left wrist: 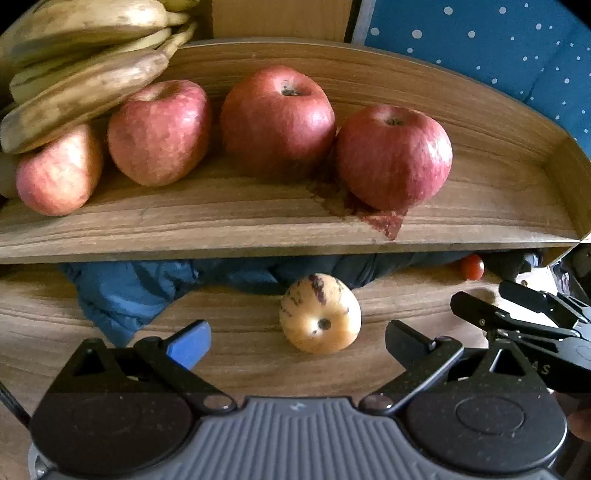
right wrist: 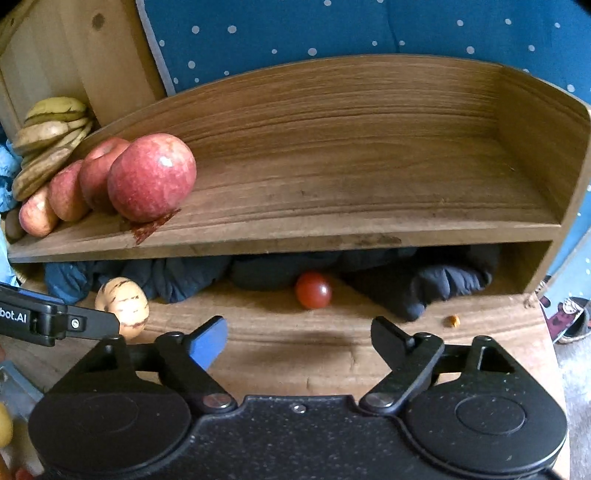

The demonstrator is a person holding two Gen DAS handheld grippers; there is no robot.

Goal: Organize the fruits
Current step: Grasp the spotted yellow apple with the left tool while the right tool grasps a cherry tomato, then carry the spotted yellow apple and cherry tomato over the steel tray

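A wooden shelf point(left wrist: 258, 243) point(right wrist: 332, 236) holds several red apples point(left wrist: 277, 114) point(right wrist: 151, 177) and a bunch of browned bananas point(left wrist: 85, 55) point(right wrist: 48, 136) at its left. A pale yellow, purple-streaked fruit point(left wrist: 320, 314) point(right wrist: 123, 306) lies on the wooden table just ahead of my left gripper point(left wrist: 299, 339), which is open and empty. A small red tomato point(right wrist: 313, 290) point(left wrist: 472, 266) lies at the shelf's lower opening, ahead of my right gripper point(right wrist: 299, 336), open and empty.
Dark blue cloth point(left wrist: 125, 291) point(right wrist: 417, 284) is bunched under the shelf. A small orange crumb point(right wrist: 451, 320) lies on the table. A blue dotted fabric point(right wrist: 332, 29) hangs behind. The table's right edge point(right wrist: 550, 354) is close.
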